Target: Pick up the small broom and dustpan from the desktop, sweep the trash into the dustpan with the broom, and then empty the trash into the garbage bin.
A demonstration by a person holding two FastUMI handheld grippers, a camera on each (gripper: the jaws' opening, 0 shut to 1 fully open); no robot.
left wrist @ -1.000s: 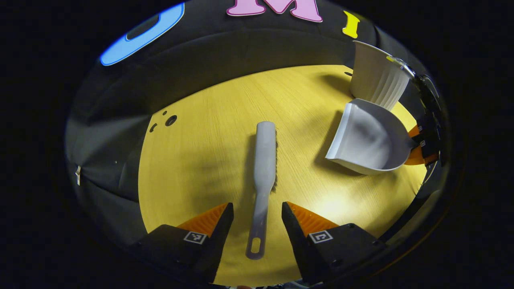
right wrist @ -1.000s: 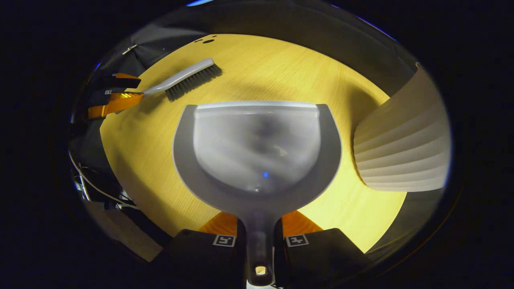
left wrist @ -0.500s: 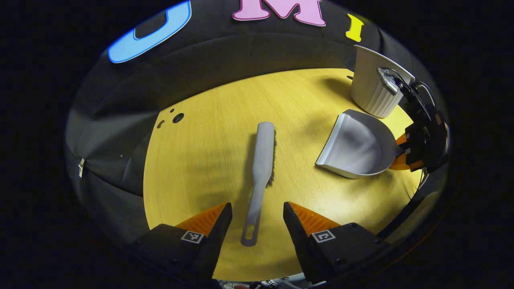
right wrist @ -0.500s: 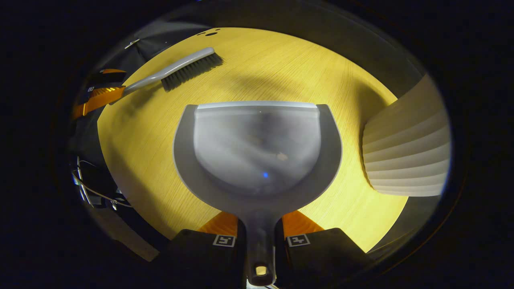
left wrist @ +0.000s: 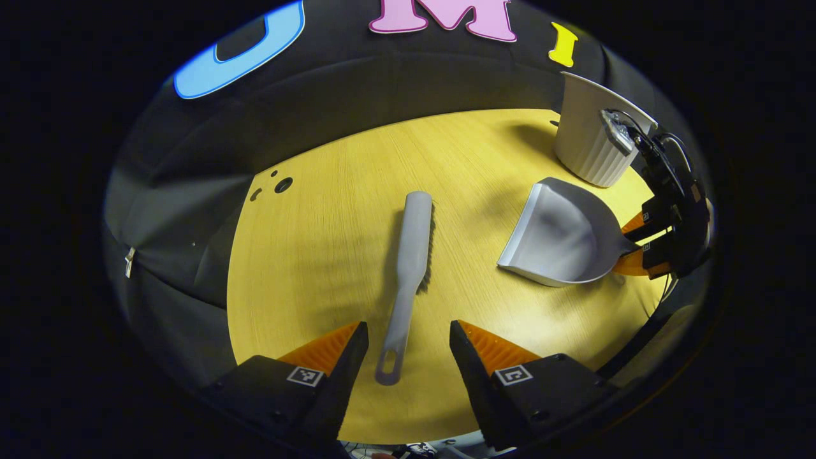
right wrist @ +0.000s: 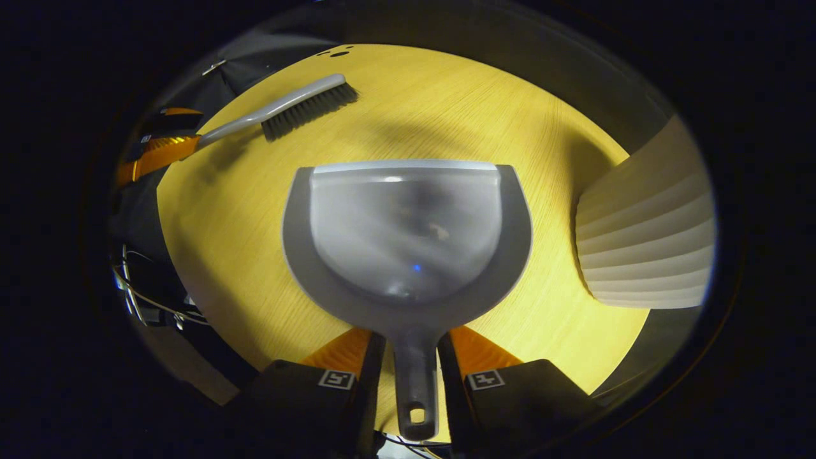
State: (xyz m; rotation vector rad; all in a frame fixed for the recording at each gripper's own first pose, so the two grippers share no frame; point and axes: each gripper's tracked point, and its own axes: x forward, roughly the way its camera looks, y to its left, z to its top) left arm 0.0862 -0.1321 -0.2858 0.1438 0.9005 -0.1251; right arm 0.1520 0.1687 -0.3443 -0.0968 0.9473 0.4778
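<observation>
A grey small broom (left wrist: pixel 411 248) lies flat on the yellow desktop (left wrist: pixel 319 255), bristles turned right. Its handle end reaches between the fingers of my left gripper (left wrist: pixel 408 347), which is open and clear of it. In the right gripper view the broom (right wrist: pixel 287 115) lies far left, with the left gripper (right wrist: pixel 171 132) at its handle. The grey dustpan (right wrist: pixel 408 236) rests on the desktop (right wrist: pixel 446 108), a pale speck inside it. My right gripper (right wrist: pixel 411 338) straddles its handle, open, with narrow gaps on both sides. The left gripper view has the dustpan (left wrist: pixel 561 236) at right, with the right gripper (left wrist: pixel 628 245) behind it.
A white ribbed garbage bin (left wrist: pixel 590 137) stands at the far right of the desktop, just beyond the dustpan; in the right gripper view the bin (right wrist: pixel 644 242) is close on the right. Small holes (left wrist: pixel 280 185) mark the desktop's far left. Cables hang past its near edge.
My right gripper's fingers have spread off the dustpan handle, and the dustpan now sits a little farther from them. The left gripper has pulled back slightly along the broom and stays open.
</observation>
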